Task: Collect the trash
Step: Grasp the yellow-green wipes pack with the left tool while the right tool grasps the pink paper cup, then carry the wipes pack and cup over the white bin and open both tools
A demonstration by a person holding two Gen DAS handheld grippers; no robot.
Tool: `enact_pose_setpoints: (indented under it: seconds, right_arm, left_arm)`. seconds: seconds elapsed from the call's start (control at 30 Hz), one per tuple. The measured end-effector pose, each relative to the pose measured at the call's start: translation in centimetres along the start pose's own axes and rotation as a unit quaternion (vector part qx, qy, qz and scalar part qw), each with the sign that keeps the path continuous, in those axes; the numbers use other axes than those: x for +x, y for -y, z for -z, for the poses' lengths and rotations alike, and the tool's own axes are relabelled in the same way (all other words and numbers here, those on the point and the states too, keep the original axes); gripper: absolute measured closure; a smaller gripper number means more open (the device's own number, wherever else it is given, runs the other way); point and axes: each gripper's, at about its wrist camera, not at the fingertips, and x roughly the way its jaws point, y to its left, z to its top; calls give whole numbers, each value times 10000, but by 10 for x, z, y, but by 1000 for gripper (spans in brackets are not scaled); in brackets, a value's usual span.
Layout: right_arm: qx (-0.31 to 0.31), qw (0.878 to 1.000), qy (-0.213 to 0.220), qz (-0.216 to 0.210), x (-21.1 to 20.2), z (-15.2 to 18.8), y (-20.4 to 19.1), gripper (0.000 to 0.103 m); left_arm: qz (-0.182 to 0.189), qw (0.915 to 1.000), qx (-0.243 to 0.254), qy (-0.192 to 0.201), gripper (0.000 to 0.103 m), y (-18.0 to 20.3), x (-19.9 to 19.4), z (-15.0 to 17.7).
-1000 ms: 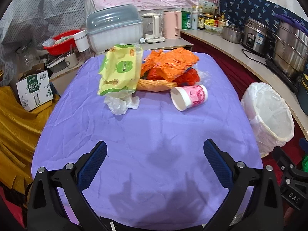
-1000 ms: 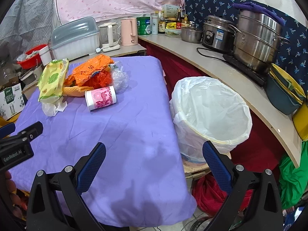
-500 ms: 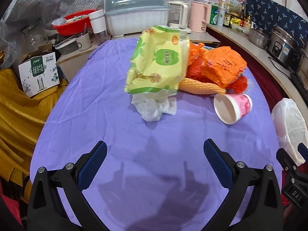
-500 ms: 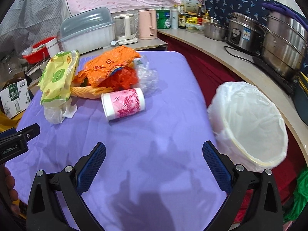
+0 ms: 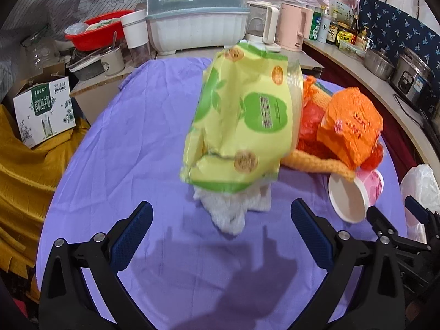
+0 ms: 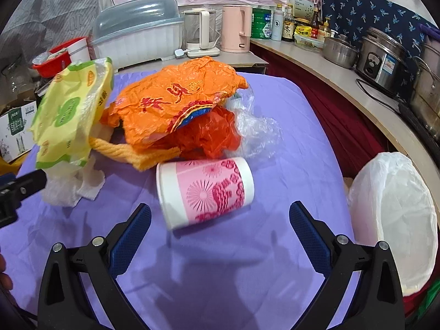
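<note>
A trash pile lies on the purple tablecloth (image 5: 132, 151). My left gripper (image 5: 221, 232) is open, just short of a crumpled white tissue (image 5: 231, 210) under a yellow-green wrapper (image 5: 242, 126). My right gripper (image 6: 220, 227) is open, with a pink paper cup (image 6: 206, 191) lying on its side just ahead between the fingers. Behind the cup are an orange wrapper (image 6: 176, 99), red plastic (image 6: 211, 134), a yellow knitted piece (image 6: 132, 152) and clear plastic (image 6: 255, 129). The white-lined bin (image 6: 398, 214) stands to the right of the table.
A counter with pots and a rice cooker (image 6: 385, 57) runs along the right. A dish rack with lid (image 5: 195, 24), kettles (image 6: 236, 27) and a red basin (image 5: 96, 31) stand behind the table. A cardboard box (image 5: 44, 107) sits on yellow cloth at left.
Both grippers have moved forward toward the pile. The tissue and wrapper now lie close before the left gripper; the cup is close before the right. Both stay open.
</note>
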Motion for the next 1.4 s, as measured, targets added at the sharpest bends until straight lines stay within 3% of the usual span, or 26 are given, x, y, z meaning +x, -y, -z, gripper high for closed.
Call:
enact_pose_setpoints:
  seconds: [0.43, 0.5, 0.57, 0.6, 0.67, 0.7, 0.73, 0.83, 0.93, 1.4]
  right_arm:
    - [134, 9990, -322, -272, 54, -19, -5, 7]
    - [110, 9990, -330, -288, 55, -19, -6, 9]
    - [75, 9991, -327, -267, 53, -19, -7, 21]
    - [70, 9991, -330, -267, 52, -19, -7, 20]
    - [75, 9992, -287, -280, 48, -19, -7, 23]
    - [72, 9993, -252, -285, 45, -19, -8, 27]
    - [66, 9993, -236, -277, 42, -18, -8, 40]
    - [130, 9991, -226, -345, 34, -16, -7, 42]
    - [139, 9990, -203, -370, 24, -13, -6, 42]
    - [460, 9986, 170, -220, -43, -5, 26, 42]
  left_arm:
    - [341, 9989, 263, 166, 10, 7, 33, -39]
    - [398, 9988, 250, 142, 20, 7, 36, -41]
    - [466, 9986, 221, 100, 37, 6, 38, -43]
    - [493, 9986, 190, 86, 41, 5, 37, -43]
    - [521, 9985, 138, 87, 58, 2, 35, -43]
    - [546, 9984, 109, 68, 72, 1, 34, -44]
    - [565, 9984, 77, 50, 82, -1, 32, -45]
    - [626, 9980, 25, 84, 94, -3, 24, -46]
    - [642, 9977, 114, 196, 99, 0, 11, -44]
    - [982, 9920, 320, 730, 102, 23, -67, -34]
